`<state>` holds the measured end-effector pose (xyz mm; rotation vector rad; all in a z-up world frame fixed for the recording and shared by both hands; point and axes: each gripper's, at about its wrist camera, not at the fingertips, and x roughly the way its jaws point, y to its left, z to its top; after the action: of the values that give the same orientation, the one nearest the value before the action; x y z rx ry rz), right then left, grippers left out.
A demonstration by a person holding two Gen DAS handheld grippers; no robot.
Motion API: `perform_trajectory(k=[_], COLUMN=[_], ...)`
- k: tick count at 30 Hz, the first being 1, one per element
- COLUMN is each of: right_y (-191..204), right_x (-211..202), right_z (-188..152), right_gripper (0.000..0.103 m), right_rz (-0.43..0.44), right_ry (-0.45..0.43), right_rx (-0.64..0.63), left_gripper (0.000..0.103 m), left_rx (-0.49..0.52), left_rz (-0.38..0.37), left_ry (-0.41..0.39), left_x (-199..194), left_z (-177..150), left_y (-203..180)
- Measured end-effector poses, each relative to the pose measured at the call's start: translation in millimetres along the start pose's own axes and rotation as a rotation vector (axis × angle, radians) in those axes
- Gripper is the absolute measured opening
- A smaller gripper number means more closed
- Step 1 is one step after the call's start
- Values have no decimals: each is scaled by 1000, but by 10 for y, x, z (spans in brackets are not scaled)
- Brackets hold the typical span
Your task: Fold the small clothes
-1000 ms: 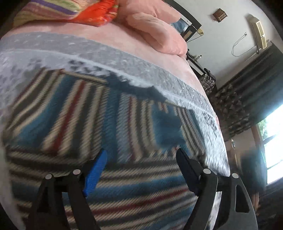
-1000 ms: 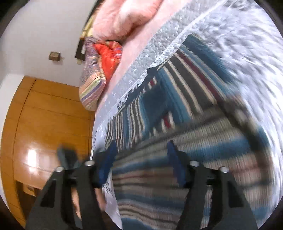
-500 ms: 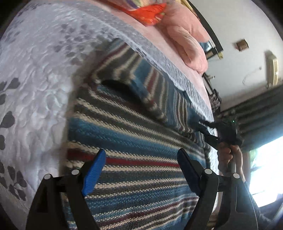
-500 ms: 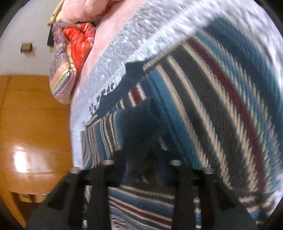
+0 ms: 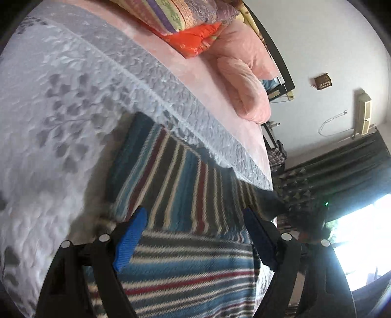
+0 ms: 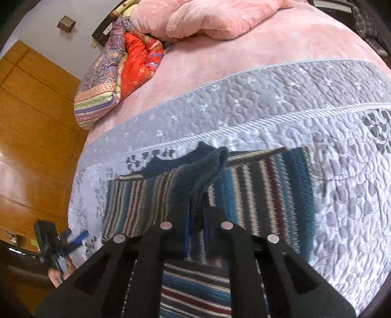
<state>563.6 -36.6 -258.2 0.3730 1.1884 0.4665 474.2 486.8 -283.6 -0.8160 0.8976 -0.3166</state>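
A knit sweater (image 5: 185, 171) striped in blue, grey, cream and red lies on the grey quilted bedspread (image 5: 61, 117). My left gripper (image 5: 195, 220) hangs open just above it, with nothing between its blue pads (image 5: 132, 232). My right gripper (image 6: 196, 220) is shut on a dark blue edge of the sweater (image 6: 202, 168), which rises in a fold above the flat striped part (image 6: 264, 190). Far left in the right wrist view, the left gripper (image 6: 63, 244) shows small in a hand.
A pink blanket (image 6: 220, 19) and a colourful folded quilt with an orange lining (image 6: 114, 73) lie at the head of the bed. A wooden wardrobe (image 6: 29, 134) stands at the left side. Dark curtains (image 5: 342, 176) and a bright window (image 5: 361, 239) are beyond the bed's edge.
My right gripper went from open to shut on the sweater's dark blue edge and pulled it up. My left gripper stayed open while shifting and turning over the sweater.
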Motion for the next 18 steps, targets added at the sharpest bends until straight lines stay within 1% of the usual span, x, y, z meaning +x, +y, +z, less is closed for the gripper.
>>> perform_trajectory(k=[2,6,10,12,13,14,15,16,17,18], right_y=[-158,-450,-708,-811,-829,-846,-849,-855,-853,-849], right_x=[74,282,465,566,564,529,474,332,224,151], right_z=[-74,-260,-397,-467,-474,-460,-436,-376,-306,-228], right_gripper=[7,7,8,10,14,17,27,31,31,31], right_rz=[-13,-46,-53,-57,-43,-24,-14,4,21,60], right_ry=[6,31,47,58,58,61,52,-4,-46,-70], right_rx=[11,36,69,75,78,89,100,114,122,139], left_gripper=[81,81,81,81,81,81,81,81,81,81], left_rx=[5,37,44,52,58,61,67,74,82,90], left_rz=[12,83,144,165,169,162,122,101,79,50], left_ry=[18,73,120,143,149,152,148,137,120,97], left_x=[150,526,764,849,863,861,824,790,756,731], left_z=[73,163,165,153,161,170,222,267,335,455], left_y=[-22,11,142,181,164,151,83,32,-30,-105])
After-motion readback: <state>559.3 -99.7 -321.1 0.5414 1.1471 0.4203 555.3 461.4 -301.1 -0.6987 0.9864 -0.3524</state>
